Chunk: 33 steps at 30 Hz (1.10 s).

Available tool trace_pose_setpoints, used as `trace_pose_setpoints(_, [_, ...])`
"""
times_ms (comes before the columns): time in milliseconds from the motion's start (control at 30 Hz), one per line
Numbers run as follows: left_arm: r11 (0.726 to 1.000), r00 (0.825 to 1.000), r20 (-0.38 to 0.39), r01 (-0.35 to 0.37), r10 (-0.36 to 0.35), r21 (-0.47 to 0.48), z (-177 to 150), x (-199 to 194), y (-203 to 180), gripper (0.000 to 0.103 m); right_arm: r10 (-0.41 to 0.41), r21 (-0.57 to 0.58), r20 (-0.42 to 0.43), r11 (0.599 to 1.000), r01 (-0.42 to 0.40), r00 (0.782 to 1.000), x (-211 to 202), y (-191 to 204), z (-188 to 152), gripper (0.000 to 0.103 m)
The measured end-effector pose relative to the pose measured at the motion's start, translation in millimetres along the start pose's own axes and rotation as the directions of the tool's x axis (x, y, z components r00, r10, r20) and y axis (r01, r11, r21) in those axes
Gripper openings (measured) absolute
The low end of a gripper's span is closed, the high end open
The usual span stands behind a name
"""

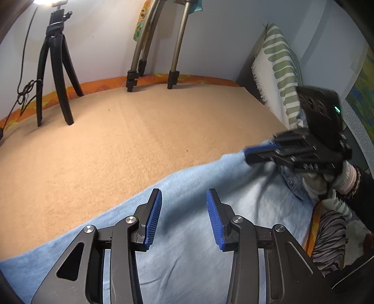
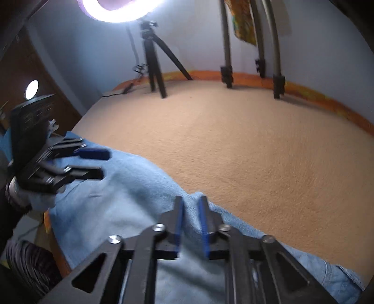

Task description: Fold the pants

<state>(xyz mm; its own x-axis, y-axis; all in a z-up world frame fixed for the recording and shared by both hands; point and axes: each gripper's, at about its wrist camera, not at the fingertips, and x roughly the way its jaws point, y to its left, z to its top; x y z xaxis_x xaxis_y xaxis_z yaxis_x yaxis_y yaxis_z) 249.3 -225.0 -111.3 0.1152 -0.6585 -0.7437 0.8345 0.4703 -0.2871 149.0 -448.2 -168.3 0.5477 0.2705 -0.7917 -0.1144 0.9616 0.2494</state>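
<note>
Blue ribbed pads line both fingers of the left hand-held gripper (image 1: 184, 218), which hangs with its jaws wide apart and nothing between them, just above the light blue fleecy pants (image 1: 191, 233) spread beneath it. The right hand-held gripper (image 2: 191, 224) has its jaws drawn narrow around a raised fold of the same pants (image 2: 116, 210), pinching the cloth at its edge. A denim patch with a button (image 1: 291, 181) shows under the right hand-held gripper in the left wrist view. No writing can be read on either tool. Beyond both grippers stretches a peach-coloured fuzzy blanket (image 2: 233, 145) covering the surface, edged by an orange patterned strip (image 2: 315, 95). Farther off stand a black tripod (image 1: 55, 77) and a grey metal tripod (image 2: 275, 58) against a pale wall, with a glowing ring light (image 2: 121, 11) above. A white pillow with green stripes (image 1: 278, 65) leans to the left gripper's right.
</note>
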Motion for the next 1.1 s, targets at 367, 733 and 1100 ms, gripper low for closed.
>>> trace_pose_setpoints(367, [1.000, 0.999, -0.037, 0.023, -0.022, 0.003, 24, 30, 0, 0.041, -0.018, -0.113, -0.066, 0.994, 0.010, 0.998, 0, 32, -32, 0.006])
trace_pose_setpoints(733, [0.999, 0.999, -0.027, 0.022, -0.023, -0.025, 22, 18, 13, 0.041, 0.017, 0.029, -0.073, 0.999, -0.015, 0.997, 14, -19, 10, 0.055])
trace_pose_setpoints(1100, [0.994, 0.993, -0.058, 0.102, -0.104, -0.028, 12, 20, 0, 0.041, -0.030, -0.222, 0.008, 0.975, 0.031, 1.000, -11, 34, -37, 0.007])
